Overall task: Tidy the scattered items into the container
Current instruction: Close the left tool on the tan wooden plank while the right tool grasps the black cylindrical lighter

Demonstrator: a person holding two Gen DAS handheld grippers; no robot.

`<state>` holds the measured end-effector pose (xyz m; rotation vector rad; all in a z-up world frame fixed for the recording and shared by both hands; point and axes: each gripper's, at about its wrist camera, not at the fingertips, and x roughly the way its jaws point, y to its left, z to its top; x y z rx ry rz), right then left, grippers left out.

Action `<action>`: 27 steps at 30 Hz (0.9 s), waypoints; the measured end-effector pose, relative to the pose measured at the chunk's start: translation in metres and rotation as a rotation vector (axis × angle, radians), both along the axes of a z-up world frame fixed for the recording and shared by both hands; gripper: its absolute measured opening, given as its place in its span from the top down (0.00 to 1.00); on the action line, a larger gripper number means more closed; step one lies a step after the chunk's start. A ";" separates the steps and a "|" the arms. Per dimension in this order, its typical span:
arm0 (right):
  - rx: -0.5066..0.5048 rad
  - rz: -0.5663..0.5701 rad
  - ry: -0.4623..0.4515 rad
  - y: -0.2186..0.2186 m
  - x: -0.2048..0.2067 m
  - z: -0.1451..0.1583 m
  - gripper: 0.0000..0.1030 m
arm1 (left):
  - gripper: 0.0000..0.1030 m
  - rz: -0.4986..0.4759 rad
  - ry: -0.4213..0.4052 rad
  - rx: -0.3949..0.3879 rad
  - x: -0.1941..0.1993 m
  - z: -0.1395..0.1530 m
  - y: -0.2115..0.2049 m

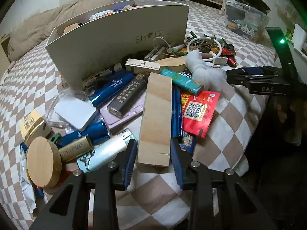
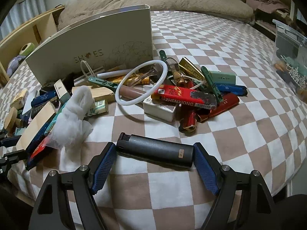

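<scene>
The left tool (image 1: pixel 153 153) clamps the wooden block (image 1: pixel 156 118); the right tool (image 2: pixel 154 164) grips a black lighter (image 2: pixel 154 150). The shoe box (image 1: pixel 119 38) seemingly holds a few things, but most clutter remains on the bed (image 2: pixel 239 134).

Shoe box (image 1: pixel 115 44) wall hides most of its contents.
</scene>
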<state>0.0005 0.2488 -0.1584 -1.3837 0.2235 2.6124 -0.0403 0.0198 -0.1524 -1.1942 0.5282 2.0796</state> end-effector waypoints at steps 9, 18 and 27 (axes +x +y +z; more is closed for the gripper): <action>-0.015 0.009 0.009 0.002 0.002 -0.001 0.21 | 0.64 0.007 0.027 -0.039 -0.006 -0.003 0.014; -0.029 0.013 0.019 0.004 0.001 -0.001 0.21 | 0.58 0.028 0.008 -0.019 -0.014 -0.005 0.028; -0.025 0.022 0.027 0.003 0.001 0.003 0.21 | 0.66 0.101 -0.017 0.051 -0.014 0.005 0.019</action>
